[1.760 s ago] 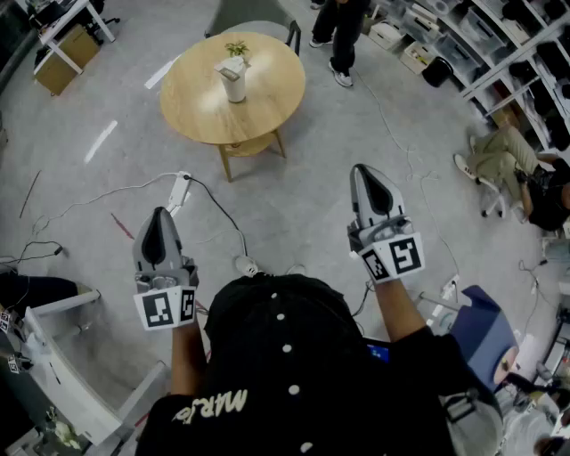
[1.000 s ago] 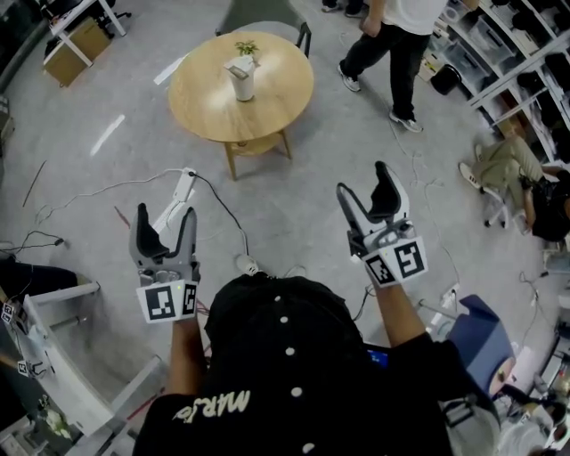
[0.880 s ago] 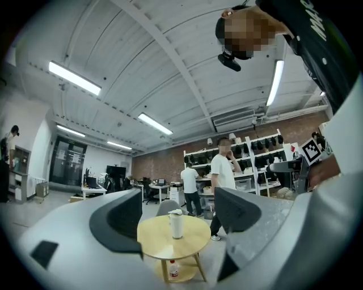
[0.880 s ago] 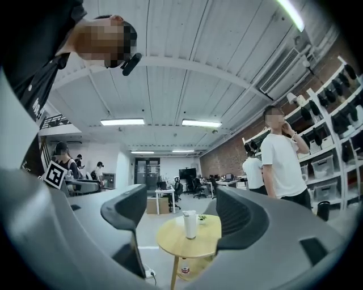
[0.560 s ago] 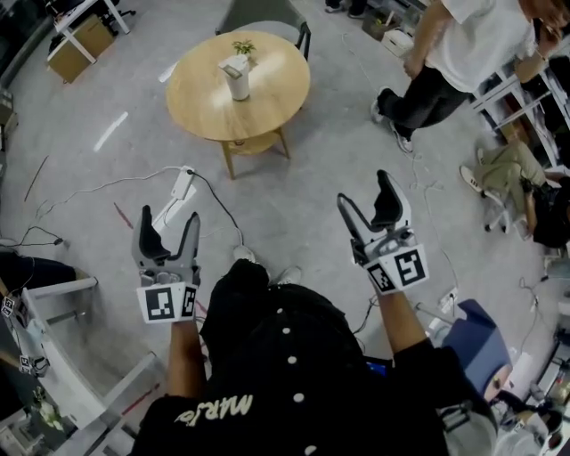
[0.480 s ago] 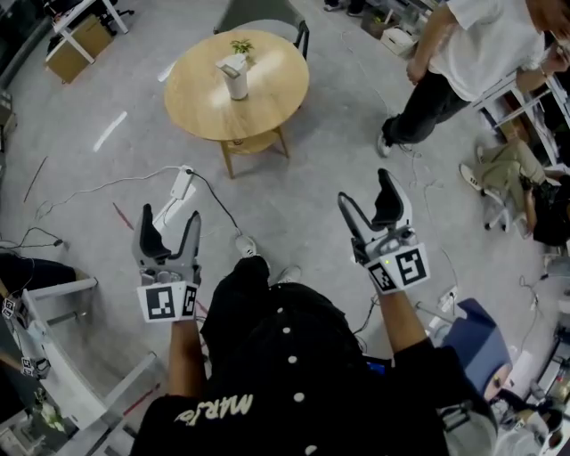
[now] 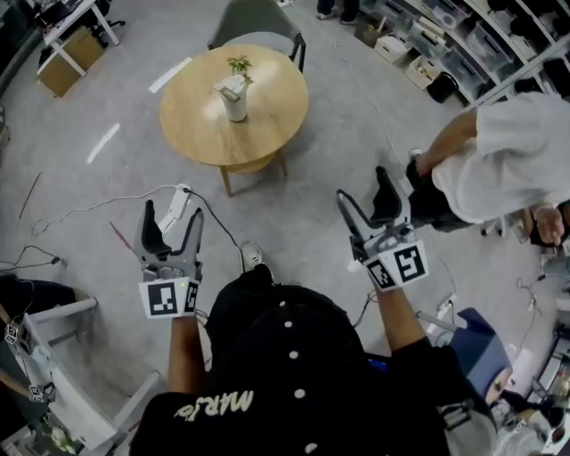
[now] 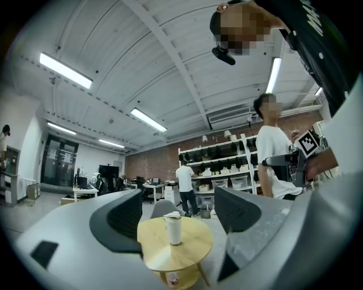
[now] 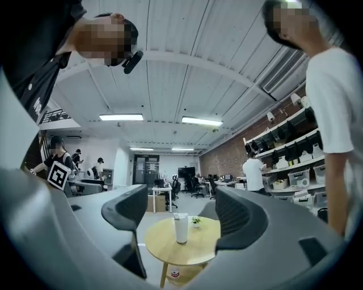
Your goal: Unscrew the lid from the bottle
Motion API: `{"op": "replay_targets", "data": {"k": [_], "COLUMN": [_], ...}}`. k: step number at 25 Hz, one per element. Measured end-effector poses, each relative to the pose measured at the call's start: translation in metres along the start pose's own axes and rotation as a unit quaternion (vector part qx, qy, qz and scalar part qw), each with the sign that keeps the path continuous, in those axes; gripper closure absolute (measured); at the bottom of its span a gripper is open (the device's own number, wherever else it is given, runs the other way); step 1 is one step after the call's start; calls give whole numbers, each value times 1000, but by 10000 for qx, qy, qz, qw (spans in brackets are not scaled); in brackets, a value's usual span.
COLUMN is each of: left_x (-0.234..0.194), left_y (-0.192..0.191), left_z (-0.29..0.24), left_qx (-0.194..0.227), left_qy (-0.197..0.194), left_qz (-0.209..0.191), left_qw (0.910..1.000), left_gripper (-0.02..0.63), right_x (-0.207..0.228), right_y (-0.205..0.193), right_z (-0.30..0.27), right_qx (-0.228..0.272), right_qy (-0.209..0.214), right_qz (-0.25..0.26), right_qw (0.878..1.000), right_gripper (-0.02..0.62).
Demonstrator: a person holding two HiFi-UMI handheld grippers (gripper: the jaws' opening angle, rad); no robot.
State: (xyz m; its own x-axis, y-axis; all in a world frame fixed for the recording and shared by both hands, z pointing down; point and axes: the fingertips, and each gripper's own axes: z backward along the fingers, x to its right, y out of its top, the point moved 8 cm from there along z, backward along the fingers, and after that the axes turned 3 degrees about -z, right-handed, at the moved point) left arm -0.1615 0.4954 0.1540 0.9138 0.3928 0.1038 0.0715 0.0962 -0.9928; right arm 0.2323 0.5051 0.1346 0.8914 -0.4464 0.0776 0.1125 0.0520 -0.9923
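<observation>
A white bottle [image 7: 233,98] stands upright with its lid [image 7: 229,85] on, near the middle of a round wooden table [image 7: 198,120] at the far side of the scene. A small potted plant [image 7: 238,64] sits just beside the bottle, on its far side. A smaller bottle with a red label [image 9: 174,273] rests on the table's lower shelf. A grey chair [image 7: 254,20] stands at the table's far edge.

Both grippers are held in the air near the person, well apart from the table and pointing toward it. The left gripper [image 7: 173,218] has its jaws spread apart with nothing between them; in the left gripper view only the distant table and bottle show through the gap. The right gripper [image 7: 363,189] also has its jaws spread and holds nothing, with the same distant table framed between them.

On the grey floor below the left gripper lies a white power strip [image 7: 179,194] with a trailing cable. At the right, a person in a white shirt [image 7: 512,156] leans into the scene. Shelves with boxes [image 7: 463,44] line the far right.
</observation>
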Motion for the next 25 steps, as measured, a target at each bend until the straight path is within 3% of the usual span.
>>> {"op": "replay_targets", "data": {"k": [14,25], "left_x": [-94,-106], "left_y": [-26,-60], "left_z": [-115,-194], "left_qx": [-2,-269], "left_qy": [-398,-614], "left_qz": [11,141], "left_qw": [9992,9977], "left_gripper": [225,225], "right_x": [18,64], "right_y": [-15,-36], "right_z": [-139,-197], "right_qx": [2,-151], "right_qy": [-252,-374], "right_qz": [57,-44], "right_qw": [9997,9992], "right_gripper": [232,232]}}
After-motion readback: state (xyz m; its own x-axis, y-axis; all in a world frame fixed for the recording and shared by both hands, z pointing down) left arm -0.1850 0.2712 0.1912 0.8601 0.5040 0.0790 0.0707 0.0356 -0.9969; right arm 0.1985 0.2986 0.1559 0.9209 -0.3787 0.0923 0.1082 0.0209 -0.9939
